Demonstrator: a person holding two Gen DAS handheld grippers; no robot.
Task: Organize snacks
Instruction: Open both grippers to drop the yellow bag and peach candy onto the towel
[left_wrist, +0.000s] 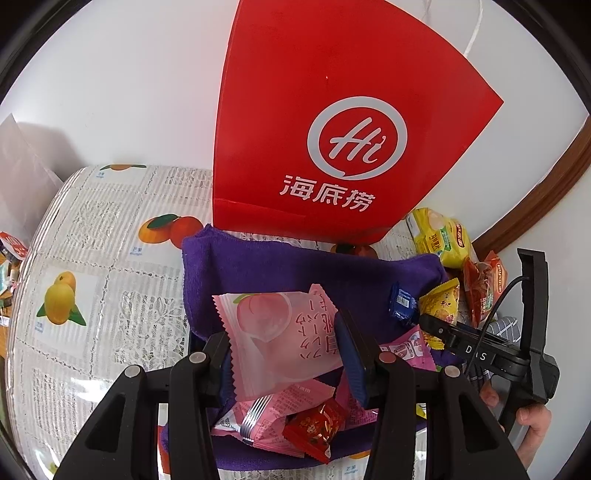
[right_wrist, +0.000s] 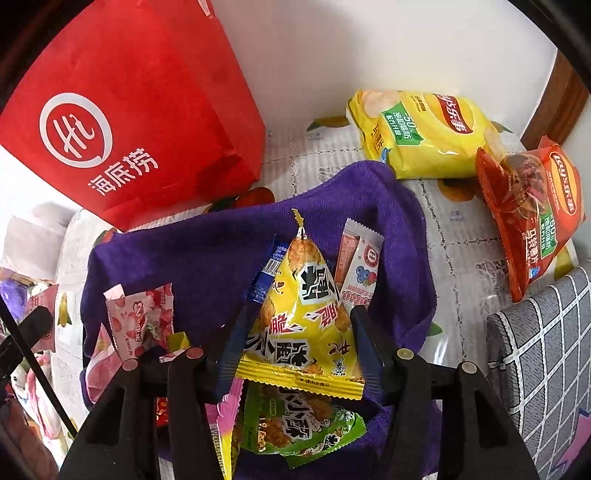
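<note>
My left gripper is shut on a pink peach packet, held above a purple cloth heaped with small snacks. Under it lie more pink packets and a red candy. In the right wrist view a yellow triangular packet sits between the fingers of my right gripper. The jaws stand open beside it, and it rests on a green packet on the cloth. A blue packet and a pink-white stick lie behind it.
A red paper bag stands upright behind the cloth against the white wall. A yellow chips bag and an orange chips bag lie at the right on the fruit-print tablecloth. A grey checked cloth lies at the right edge.
</note>
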